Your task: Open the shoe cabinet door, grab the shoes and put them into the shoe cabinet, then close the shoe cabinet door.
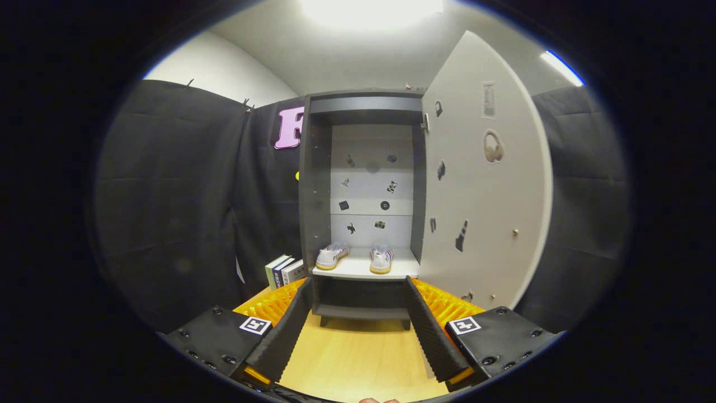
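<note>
- Ridged and spread wide, my claw hangs released with nothing between its fingers, only the bare wooden floor showing through the gap.
- Just ahead of the fingertips stands the shoe cabinet, dark-framed, raised on short legs, with an empty lower bay under a pale shelf.
- On that shelf sit both shoes: the left shoe angled with its toe turned left, the right shoe pointing straight out at me. They sit apart, neither overhanging the shelf's front edge as far as I can tell.
- To the right, the cabinet door swings fully open, its inner face dotted with stickers and a small knob far out toward its free edge.
- Left of the cabinet, a few books lean against the black cloth wall.
- I judge the loading done and closing the door to be the step left. To do it well I should go round to the right, behind the door's free edge, push with one finger low and steady, and keep the arc slow so the panel meets the frame without bouncing or nudging a shoe.
</note>
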### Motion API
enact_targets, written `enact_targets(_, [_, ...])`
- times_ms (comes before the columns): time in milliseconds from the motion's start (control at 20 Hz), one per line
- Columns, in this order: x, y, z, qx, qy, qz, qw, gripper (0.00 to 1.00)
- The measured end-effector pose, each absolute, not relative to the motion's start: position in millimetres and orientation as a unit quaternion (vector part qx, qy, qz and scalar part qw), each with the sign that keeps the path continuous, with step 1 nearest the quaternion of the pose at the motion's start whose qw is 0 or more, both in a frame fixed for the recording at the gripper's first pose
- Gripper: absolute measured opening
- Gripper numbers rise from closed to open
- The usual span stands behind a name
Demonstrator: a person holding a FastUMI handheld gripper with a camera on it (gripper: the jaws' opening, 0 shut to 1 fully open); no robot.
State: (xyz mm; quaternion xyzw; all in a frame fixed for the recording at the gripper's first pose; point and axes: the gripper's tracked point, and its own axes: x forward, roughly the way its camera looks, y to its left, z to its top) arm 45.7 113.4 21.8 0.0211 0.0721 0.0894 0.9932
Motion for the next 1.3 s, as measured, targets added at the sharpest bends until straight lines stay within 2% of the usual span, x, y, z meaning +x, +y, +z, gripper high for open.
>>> enact_targets(350, [14.1,-1.6,22.0,0.061,0.058,0.042,0.996,0.99])
enact_targets(700, [32.2,-104.6,12.7,0.06,0.064,0.036,0.995,0.97])
enact_targets(950, [72.9,-133.1,8.1,0.077,0.065,0.047,0.994,0.98])
enact_targets(1300, [119.6,-128.9,11.1,0.07,0.081,0.049,0.993,0.98])
